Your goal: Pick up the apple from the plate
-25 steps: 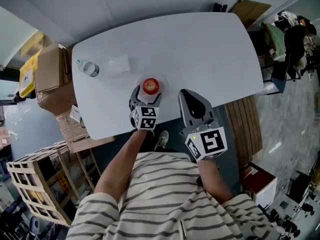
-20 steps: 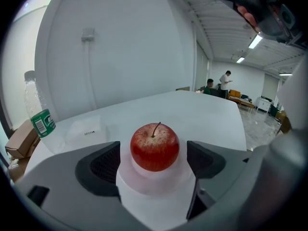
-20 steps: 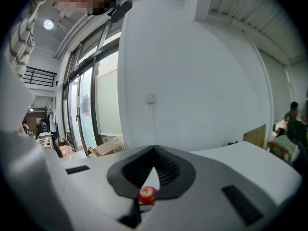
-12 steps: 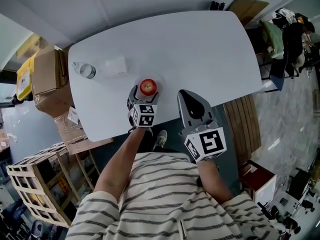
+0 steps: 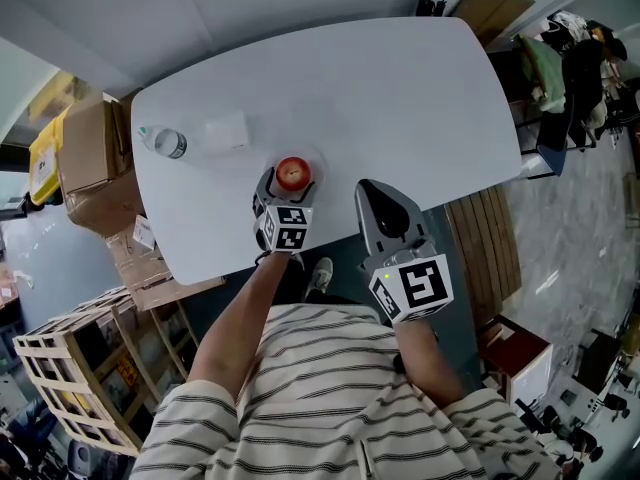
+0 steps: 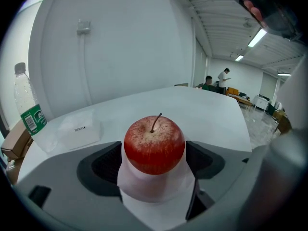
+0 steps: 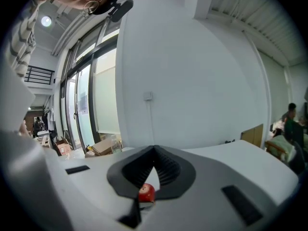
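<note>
A red apple (image 5: 293,173) (image 6: 154,144) with a short stem sits on a white plate (image 5: 316,160) that hardly stands out from the white table (image 5: 400,98). My left gripper (image 5: 291,186) (image 6: 154,165) is open. Its dark pads (image 6: 107,166) flank the apple closely on both sides, and I cannot tell whether they touch it. My right gripper (image 5: 378,196) (image 7: 154,151) is shut on nothing and hovers over the table's near edge, to the right of the apple. The apple (image 7: 147,193) shows small below its closed jaws.
A water bottle (image 5: 160,140) (image 6: 26,114) and a clear flat packet (image 5: 227,130) (image 6: 79,129) lie at the table's left. Cardboard boxes (image 5: 85,148) and a wooden crate (image 5: 85,368) stand on the floor to the left. A wooden bench (image 5: 485,248) is on the right.
The left gripper has crept slightly forward around the apple, which stays on the plate. The right gripper holds its place. The head view has shifted a little.
</note>
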Available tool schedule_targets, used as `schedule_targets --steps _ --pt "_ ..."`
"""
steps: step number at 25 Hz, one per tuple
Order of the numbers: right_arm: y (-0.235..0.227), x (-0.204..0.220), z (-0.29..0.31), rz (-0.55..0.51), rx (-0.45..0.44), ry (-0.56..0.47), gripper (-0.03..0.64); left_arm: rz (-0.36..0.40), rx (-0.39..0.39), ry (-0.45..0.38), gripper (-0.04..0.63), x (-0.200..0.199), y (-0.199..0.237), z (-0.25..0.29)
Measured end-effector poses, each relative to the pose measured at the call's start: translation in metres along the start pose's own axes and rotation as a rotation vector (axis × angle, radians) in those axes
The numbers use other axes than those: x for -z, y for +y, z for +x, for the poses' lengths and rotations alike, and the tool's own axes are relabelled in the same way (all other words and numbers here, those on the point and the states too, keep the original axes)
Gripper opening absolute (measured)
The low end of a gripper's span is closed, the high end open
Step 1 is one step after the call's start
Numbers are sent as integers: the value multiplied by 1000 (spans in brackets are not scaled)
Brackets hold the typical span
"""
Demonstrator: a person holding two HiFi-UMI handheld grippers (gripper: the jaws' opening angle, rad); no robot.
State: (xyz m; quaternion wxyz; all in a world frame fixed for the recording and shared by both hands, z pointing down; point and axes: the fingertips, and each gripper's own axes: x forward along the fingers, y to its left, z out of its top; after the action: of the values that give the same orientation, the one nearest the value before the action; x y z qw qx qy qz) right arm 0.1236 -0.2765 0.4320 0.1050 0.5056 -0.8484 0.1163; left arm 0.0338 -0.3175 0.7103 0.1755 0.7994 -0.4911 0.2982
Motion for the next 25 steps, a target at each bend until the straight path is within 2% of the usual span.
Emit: schedule_targets --steps 13,21,25 --pt "-3 -1 -3 -2 6 -1 5 40 -20 -17 387 -5 1 -3" --pt "-4 -3 -8 10 9 -22 5 15 -23 -36 385 -17 -1 -20" --pt "-3 -9 -7 7 5 -44 5 -14 -31 -73 385 -28 -1 -40"
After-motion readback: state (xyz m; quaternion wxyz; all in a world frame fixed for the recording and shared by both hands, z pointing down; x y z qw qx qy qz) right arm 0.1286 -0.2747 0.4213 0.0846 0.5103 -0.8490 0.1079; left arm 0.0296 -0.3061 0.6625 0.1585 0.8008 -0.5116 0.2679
